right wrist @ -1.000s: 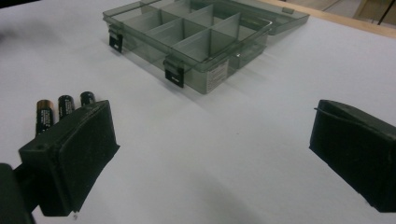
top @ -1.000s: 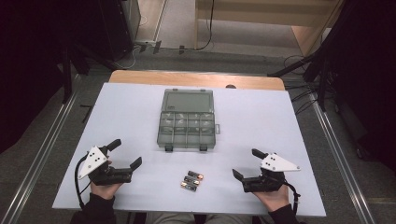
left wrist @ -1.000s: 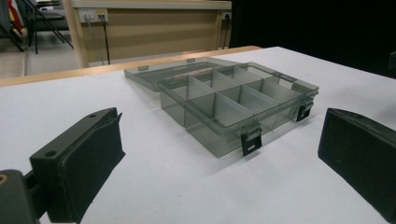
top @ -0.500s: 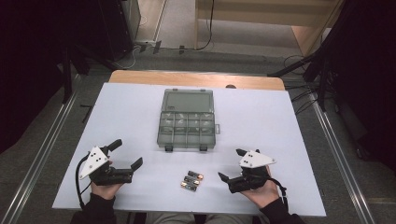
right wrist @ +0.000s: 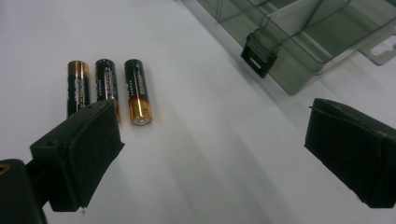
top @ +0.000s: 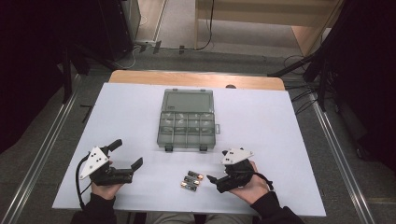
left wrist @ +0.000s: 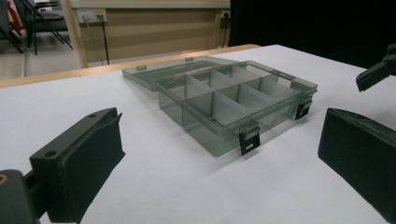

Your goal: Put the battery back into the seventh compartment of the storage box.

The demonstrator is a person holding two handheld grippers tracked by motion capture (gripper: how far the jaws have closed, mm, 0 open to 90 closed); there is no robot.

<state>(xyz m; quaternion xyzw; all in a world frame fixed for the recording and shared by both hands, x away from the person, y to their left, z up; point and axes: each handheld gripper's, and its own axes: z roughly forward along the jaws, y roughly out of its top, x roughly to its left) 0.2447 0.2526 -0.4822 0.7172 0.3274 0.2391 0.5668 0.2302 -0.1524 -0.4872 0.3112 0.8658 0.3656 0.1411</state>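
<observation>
1. Three batteries (top: pixel 191 180) lie side by side, touching, on the white table (top: pixel 289 140) near its front edge, at 6 o'clock from the organizer box (top: pixel 187 126).
2. The right gripper (top: pixel 218 171) sits just at 3 o'clock of the batteries, jaws spread wide with nothing between them, one jaw beside the cells.
3. The box stands open, its lid flat behind it, compartments bare.
4. The left gripper (top: pixel 127 154) rests at 9 o'clock, well apart, jaws parted and empty.

Three batteries (top: pixel 191 179) side by side on the table (top: pixel 289 126) — just before the open box (top: pixel 187 120).
</observation>
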